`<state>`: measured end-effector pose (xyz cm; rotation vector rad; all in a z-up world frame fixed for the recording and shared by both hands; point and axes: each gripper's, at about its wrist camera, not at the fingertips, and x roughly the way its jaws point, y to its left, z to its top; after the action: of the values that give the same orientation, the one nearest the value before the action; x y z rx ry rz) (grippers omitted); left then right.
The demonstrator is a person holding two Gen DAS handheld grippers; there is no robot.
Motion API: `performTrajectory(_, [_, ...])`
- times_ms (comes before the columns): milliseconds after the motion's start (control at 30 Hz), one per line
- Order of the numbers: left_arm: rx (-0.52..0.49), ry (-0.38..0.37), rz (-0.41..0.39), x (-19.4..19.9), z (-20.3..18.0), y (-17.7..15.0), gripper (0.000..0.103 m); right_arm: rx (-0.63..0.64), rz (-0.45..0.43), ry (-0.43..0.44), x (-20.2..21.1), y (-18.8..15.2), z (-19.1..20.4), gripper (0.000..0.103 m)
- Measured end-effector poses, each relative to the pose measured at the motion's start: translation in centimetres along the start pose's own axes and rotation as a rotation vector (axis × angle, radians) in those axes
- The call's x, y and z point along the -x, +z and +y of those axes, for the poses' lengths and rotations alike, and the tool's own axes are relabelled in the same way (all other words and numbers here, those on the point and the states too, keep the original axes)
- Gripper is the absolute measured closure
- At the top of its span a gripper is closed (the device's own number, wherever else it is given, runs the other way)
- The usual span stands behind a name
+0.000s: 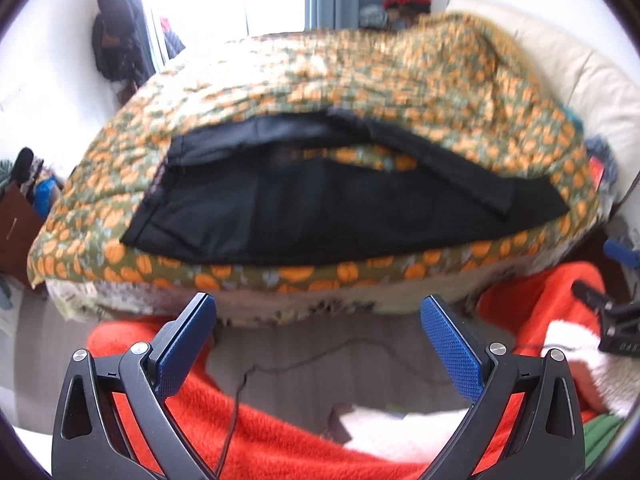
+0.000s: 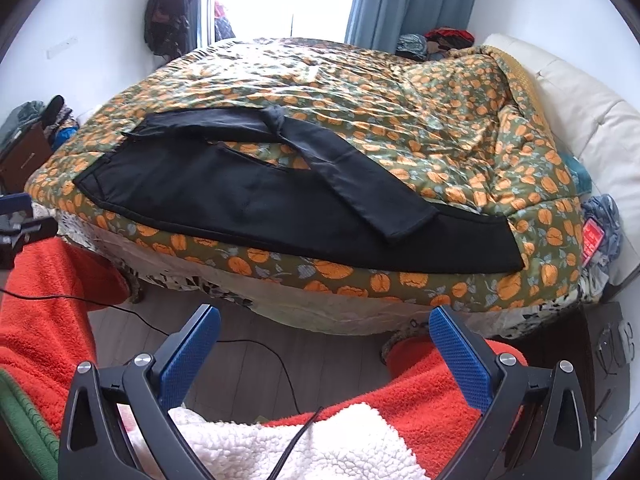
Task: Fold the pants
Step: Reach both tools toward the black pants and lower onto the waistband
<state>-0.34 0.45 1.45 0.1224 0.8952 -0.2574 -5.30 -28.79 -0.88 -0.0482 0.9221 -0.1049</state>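
Note:
Black pants (image 1: 304, 208) lie spread along the near edge of a bed, waist at the left, one leg crossing over the other toward the right; they also show in the right wrist view (image 2: 240, 200). My left gripper (image 1: 318, 312) is open and empty, held back from the bed edge above the floor. My right gripper (image 2: 324, 324) is open and empty too, held short of the bed. Neither touches the pants.
The bed has an orange-and-green flowered quilt (image 2: 400, 112) and a cream headboard (image 2: 580, 104) at the right. A red, white and green fleece garment (image 2: 400, 412) fills the foreground. A black cable (image 2: 260, 348) runs over the wood floor. The other gripper (image 2: 16, 220) shows at the left.

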Motion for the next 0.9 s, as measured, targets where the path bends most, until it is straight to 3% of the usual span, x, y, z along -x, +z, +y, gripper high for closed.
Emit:
performTrajectory(133, [-0.073,0.004,-0.148,1.6,-0.4,0.0,0.001,0.021,-0.1,0.048,1.3,0.8,0.2,0.0])
performTrajectory(200, [-0.112,0.016,-0.135,1.1,-1.0,-0.1,0.001,0.042,-0.142,0.072,1.7,1.5,0.2,0.0])
performTrajectory(267, [-0.13,-0.012,-0.063,-0.2,-1.7,-0.3,0.001,0.073,-0.158,0.082,0.8,2.1,0.1,0.0])
performTrajectory(367, [-0.093,-0.039,0.001,-1.5,-1.7,-0.1,0.001,0.144,-0.098,0.055,-3.7,2.6,-0.8,0.0])
performTrajectory(500, [-0.01,-0.018,0.004,-1.6,0.1,0.1,0.001,0.149,-0.004,-0.004,-10.4,4.3,-4.3,0.003])
performTrajectory(700, [0.141,0.011,0.056,-2.6,3.8,-0.8,0.001,0.217,0.09,-0.03,-17.1,6.0,-7.2,0.023])
performTrajectory(900, [0.144,0.033,0.101,-4.1,3.8,-1.1,0.001,0.286,0.16,-0.063,-21.7,4.9,-8.1,0.03])
